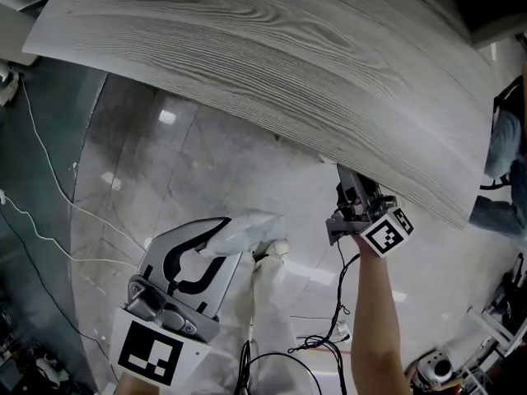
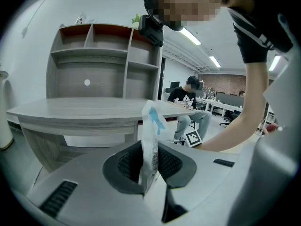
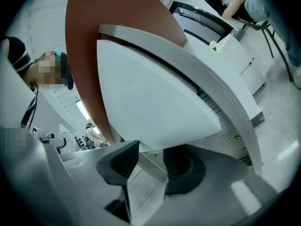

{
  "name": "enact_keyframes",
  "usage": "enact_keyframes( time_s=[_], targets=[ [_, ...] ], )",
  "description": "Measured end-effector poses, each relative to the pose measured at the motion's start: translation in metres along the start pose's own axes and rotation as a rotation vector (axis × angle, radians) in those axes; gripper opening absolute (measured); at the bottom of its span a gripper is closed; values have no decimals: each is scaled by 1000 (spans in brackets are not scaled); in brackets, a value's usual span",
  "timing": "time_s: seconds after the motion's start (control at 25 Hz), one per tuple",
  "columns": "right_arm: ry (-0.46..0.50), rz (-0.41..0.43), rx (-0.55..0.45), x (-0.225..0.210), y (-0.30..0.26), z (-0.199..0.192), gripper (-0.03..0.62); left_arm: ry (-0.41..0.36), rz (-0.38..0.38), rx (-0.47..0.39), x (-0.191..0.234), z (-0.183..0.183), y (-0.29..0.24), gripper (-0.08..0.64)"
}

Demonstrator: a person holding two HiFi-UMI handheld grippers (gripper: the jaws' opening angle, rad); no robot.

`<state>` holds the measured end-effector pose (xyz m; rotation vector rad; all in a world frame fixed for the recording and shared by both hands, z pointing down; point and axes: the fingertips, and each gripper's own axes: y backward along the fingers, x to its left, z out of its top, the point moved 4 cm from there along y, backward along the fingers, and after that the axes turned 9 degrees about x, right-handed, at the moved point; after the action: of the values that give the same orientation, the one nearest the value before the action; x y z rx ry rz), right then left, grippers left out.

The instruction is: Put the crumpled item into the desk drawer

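Left gripper view: your left gripper [image 2: 149, 164] has its fingers clamped on the crumpled item [image 2: 151, 131], parked low so it's ready to drop in. Farther out, your right gripper [image 3: 149, 166] sits fingers spread at the white panel [image 3: 150, 102] under the table [image 1: 272, 64], probably going for the drawer.

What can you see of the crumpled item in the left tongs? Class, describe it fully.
The crumpled item is a thin, whitish, creased packet, plastic or paper by its look, with a blue mark near its top and fine print lower down. It stands about upright, its lower end pinched in the left tongs, which alone touch it. It is held in the air, short of the grey desk.
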<state>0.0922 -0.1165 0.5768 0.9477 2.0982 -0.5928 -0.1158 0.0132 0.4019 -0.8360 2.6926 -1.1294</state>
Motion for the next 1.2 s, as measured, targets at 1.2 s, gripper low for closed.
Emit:
enact_keyframes(
  time_s=[1.2],
  targets=[
    [49, 23, -34, 4, 9, -3, 86, -5, -7, -11, -1, -2, -3, 58]
  ],
)
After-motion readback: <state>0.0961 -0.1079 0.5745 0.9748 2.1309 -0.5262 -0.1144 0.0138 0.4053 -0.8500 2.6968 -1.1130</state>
